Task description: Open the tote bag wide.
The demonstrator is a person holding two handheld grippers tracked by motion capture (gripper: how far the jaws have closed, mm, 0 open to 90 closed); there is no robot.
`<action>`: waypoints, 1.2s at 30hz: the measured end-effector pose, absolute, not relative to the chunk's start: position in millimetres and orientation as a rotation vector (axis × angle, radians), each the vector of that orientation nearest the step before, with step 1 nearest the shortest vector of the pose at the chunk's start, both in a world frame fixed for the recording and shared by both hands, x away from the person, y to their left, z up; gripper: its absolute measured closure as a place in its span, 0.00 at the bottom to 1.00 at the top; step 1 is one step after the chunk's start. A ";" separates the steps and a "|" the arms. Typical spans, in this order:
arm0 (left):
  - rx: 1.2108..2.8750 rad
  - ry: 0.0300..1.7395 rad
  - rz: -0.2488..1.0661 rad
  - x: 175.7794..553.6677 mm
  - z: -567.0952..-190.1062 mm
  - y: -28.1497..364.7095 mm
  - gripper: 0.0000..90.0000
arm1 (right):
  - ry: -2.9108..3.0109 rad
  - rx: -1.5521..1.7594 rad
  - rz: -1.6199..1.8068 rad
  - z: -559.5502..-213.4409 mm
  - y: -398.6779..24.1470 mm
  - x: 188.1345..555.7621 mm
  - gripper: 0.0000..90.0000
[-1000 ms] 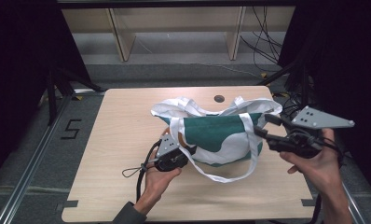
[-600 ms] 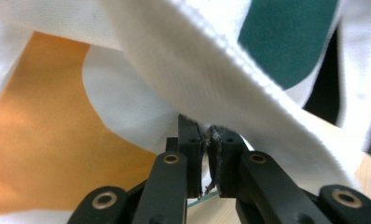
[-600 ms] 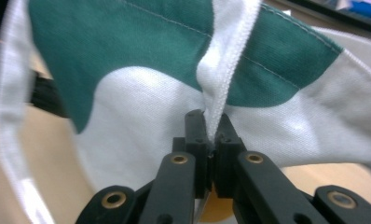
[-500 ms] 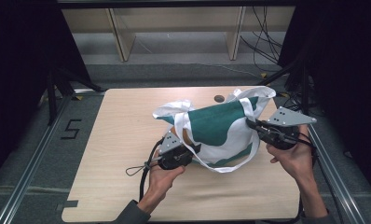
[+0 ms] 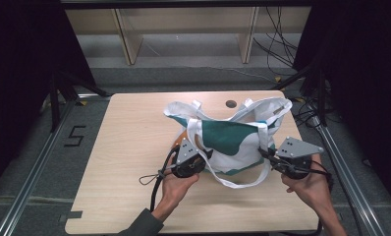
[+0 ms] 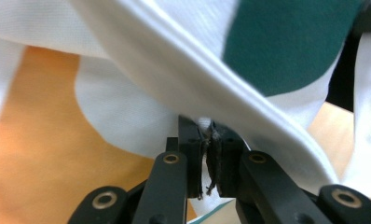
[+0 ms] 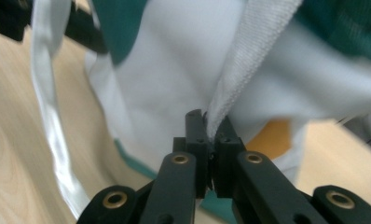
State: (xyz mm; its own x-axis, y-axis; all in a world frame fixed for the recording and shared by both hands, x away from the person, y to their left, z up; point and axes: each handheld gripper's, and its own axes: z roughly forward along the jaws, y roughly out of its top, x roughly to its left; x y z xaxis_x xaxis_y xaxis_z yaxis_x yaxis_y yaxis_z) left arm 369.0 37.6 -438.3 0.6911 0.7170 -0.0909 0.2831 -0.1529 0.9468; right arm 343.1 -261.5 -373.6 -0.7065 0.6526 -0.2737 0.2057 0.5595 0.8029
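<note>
While both hands work at the near edge, the wooden desk [image 5: 129, 162] carries one thing: a white-and-green tote bag [image 5: 233, 140], lying right of the desk's middle, mouth turned toward the far edge, with an orange patch showing at its left side. A round cable hole [image 5: 231, 103] sits in the desk just beyond the bag. Behind the desk, a pale shelf unit [image 5: 183, 29] on the floor; a "5" marking [image 5: 75, 136] on the floor at left.

Bag detail: one white strap [image 5: 233, 179] hangs off the near side in a loop onto the desk, between the two tools. Second strap [image 5: 269, 105] arcs over the far right corner of the bag.

Left tool [image 5: 203, 156]: held in the left hand [image 5: 176, 184], against the bag's left near edge. In the left gripper view [image 6: 207, 161] the jaws are closed on a thin fold of the white fabric, frayed edge visible between the pads. Cable [image 5: 156, 179] trails off it toward the near edge.

Right tool [image 5: 263, 153]: held in the right hand [image 5: 309, 189], at the bag's right near corner, grey three-cornered plate on top. Jaws have just been closing; in the right gripper view [image 7: 210, 154] they're clamped on the white webbing strap where it meets the bag body, strap rising up from between the pads.

Both tools sit low, just above the desk, bag stretched between them.
</note>
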 end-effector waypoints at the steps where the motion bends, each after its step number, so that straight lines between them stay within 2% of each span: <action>1: 1.733 0.808 0.463 370.3 -438.3 37.3 0.93 | 2.233 0.698 1.056 -377.7 -259.7 346.6 0.98; 6: 1.755 0.806 0.491 378.8 -446.3 35.5 0.94 | 2.274 0.703 1.027 -386.4 -250.7 359.8 0.98; 9: 1.802 0.815 0.504 382.6 -457.4 33.2 0.94 | 2.349 0.690 0.989 -405.5 -237.6 367.7 0.98; 13: 1.788 0.831 0.465 386.7 -463.0 35.8 0.94 | 2.386 0.695 0.979 -413.7 -234.0 368.4 0.98; 17: 1.775 0.821 0.490 384.5 -453.3 35.6 0.94 | 2.380 0.695 1.006 -409.9 -236.1 365.4 0.98; 21: 1.709 0.834 0.435 384.8 -440.7 37.9 0.93 | 2.373 0.671 1.051 -402.7 -232.8 360.0 0.98; 25: 1.730 0.768 0.534 383.7 -434.8 32.4 0.94 | 2.344 0.671 1.076 -388.7 -240.2 356.8 0.98; 30: 1.715 0.813 0.510 391.1 -440.3 34.9 0.94 | 2.325 0.738 1.094 -383.1 -249.1 356.3 0.82; 33: 1.710 0.820 0.498 392.5 -441.5 38.1 0.94 | 2.228 0.762 1.144 -354.2 -261.8 346.2 0.73; 36: 1.723 0.803 0.512 391.3 -441.4 38.5 0.94 | 2.171 0.754 1.173 -337.5 -267.7 337.8 0.71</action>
State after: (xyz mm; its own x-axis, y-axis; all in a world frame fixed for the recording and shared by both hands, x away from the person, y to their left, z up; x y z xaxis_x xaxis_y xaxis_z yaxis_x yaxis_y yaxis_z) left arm 391.3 38.5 -441.4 0.6754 0.7350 -0.0598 0.2553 -0.1569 0.9541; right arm 337.8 -267.7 -337.5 -0.6889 0.6960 -0.2026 0.2119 0.4607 0.8619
